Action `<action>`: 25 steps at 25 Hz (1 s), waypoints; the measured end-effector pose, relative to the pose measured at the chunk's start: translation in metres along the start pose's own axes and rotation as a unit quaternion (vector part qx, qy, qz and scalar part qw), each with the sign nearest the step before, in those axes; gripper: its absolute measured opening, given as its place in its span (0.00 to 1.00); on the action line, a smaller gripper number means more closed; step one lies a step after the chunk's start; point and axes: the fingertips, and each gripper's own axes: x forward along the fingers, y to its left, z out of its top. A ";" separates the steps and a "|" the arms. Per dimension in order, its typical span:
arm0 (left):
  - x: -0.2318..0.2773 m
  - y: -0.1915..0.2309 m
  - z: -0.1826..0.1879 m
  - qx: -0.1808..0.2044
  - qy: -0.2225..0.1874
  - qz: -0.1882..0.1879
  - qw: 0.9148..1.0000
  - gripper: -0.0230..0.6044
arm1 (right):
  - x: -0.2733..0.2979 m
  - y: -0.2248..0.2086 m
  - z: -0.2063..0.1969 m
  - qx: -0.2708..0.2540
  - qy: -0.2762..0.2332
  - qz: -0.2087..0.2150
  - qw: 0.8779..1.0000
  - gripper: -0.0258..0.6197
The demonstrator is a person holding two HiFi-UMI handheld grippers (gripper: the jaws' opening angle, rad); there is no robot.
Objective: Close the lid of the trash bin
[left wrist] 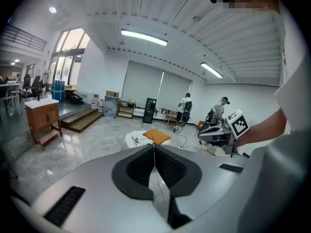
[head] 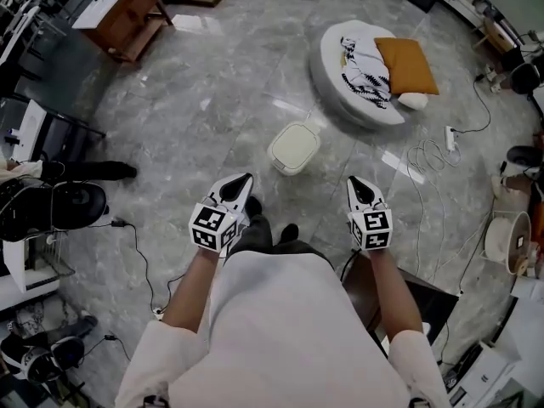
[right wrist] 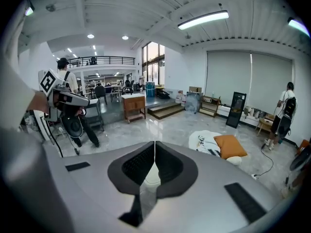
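Head view, L to R: wooden cabinet (head: 119,11) far top-left. Left hand-held gripper (head: 242,184) sits low centre, jaws pressed together, nothing in them. Trash bin (head: 294,148) stands on the grey floor (head: 212,100) ahead of the person, between the two tools & apart from both. Right hand-held gripper (head: 358,185) has its jaws together too, empty. Round white cushion bed (head: 327,66) w/ orange pillow (head: 406,65) lies beyond, to the right.

Progress: lid (head: 295,145) lies flat on the bin w/ no gap visible from above, so the closing looks done. Prob. nothing left except checking it's seated. Neither tool touches it.

Views differ: only the head view gives the whole bin & lid. Left gripper view hides the bin under the tool's own body, but shows its closed jaws, the pillow & two people (left wrist: 184,108) by the far wall. Right gripper view catches just a cream sliver of the bin through the slot behind its closed jaws.
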 end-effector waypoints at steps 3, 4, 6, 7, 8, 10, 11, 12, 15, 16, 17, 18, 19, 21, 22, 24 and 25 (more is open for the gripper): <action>-0.009 -0.002 -0.001 0.005 -0.004 0.003 1.000 0.07 | -0.005 0.004 0.000 -0.001 -0.008 0.002 1.000 0.09; -0.013 -0.003 -0.001 0.007 -0.006 0.004 1.000 0.07 | -0.007 0.006 0.000 -0.002 -0.010 0.002 1.000 0.09; -0.020 -0.008 0.000 0.007 -0.008 0.007 1.000 0.07 | -0.014 0.008 0.002 -0.006 -0.015 0.003 1.000 0.09; -0.023 -0.011 0.001 0.005 -0.009 0.009 1.000 0.07 | -0.019 0.009 0.004 -0.009 -0.018 0.003 1.000 0.09; -0.027 -0.013 0.002 0.004 -0.010 0.010 1.000 0.07 | -0.024 0.009 0.006 -0.012 -0.021 0.001 1.000 0.09; -0.035 -0.015 0.004 0.002 -0.012 0.012 1.000 0.07 | -0.033 0.011 0.012 -0.019 -0.029 -0.006 0.999 0.09; -0.038 -0.014 0.004 0.001 -0.014 0.012 1.000 0.07 | -0.036 0.012 0.015 -0.022 -0.034 -0.011 0.999 0.09; -0.040 -0.012 0.006 0.000 -0.017 0.013 1.000 0.07 | -0.038 0.014 0.019 -0.024 -0.037 -0.017 0.999 0.09; -0.051 -0.004 0.013 0.002 -0.031 0.015 0.999 0.07 | -0.044 0.019 0.027 -0.024 -0.045 -0.030 0.998 0.09; -0.056 -0.002 0.016 0.005 -0.035 0.017 0.999 0.07 | -0.046 0.020 0.029 -0.021 -0.048 -0.035 0.998 0.09; -0.060 0.000 0.018 0.008 -0.039 0.018 0.999 0.07 | -0.049 0.022 0.032 -0.018 -0.051 -0.040 0.998 0.09; -0.065 0.003 0.020 0.012 -0.041 0.017 0.999 0.07 | -0.052 0.024 0.034 -0.014 -0.055 -0.046 0.997 0.09; -0.069 0.005 0.022 0.015 -0.043 0.016 0.999 0.07 | -0.055 0.026 0.037 -0.011 -0.060 -0.051 0.997 0.09; -0.075 0.010 0.026 0.021 -0.044 0.011 0.999 0.07 | -0.060 0.031 0.044 -0.009 -0.069 -0.061 0.996 0.09; -0.078 0.013 0.028 0.023 -0.043 0.009 0.999 0.07 | -0.062 0.033 0.048 -0.009 -0.072 -0.065 0.995 0.09; -0.083 0.017 0.030 0.025 -0.042 0.005 0.999 0.07 | -0.067 0.037 0.054 -0.008 -0.078 -0.072 0.994 0.09; -0.084 0.020 0.032 0.026 -0.042 0.004 0.999 0.07 | -0.069 0.039 0.057 -0.008 -0.081 -0.074 0.994 0.09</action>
